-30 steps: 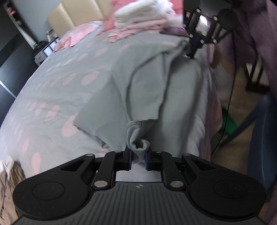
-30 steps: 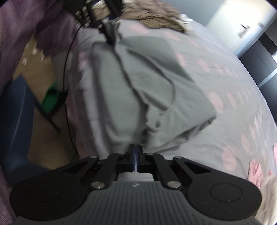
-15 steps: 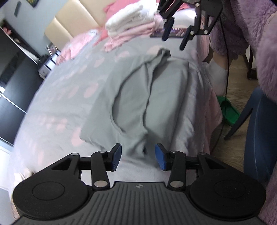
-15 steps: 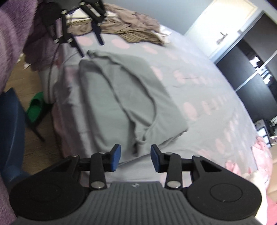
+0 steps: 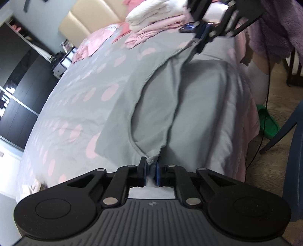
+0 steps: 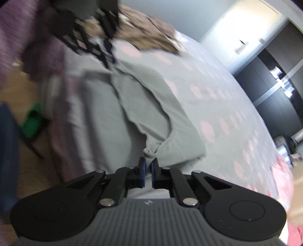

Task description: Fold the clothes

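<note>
While the grey garment (image 5: 189, 106) is lying along the bed's (image 5: 79, 106) near edge, your left tongs (image 5: 151, 171) are pinching its hem and your right tongs (image 6: 148, 171) are closing on the opposite corner, pads nearly together. Open bedspread is stretching beyond. Only the left view is showing folded pink clothes (image 5: 157, 17); the right is showing a brown heap (image 6: 151, 36).
</note>
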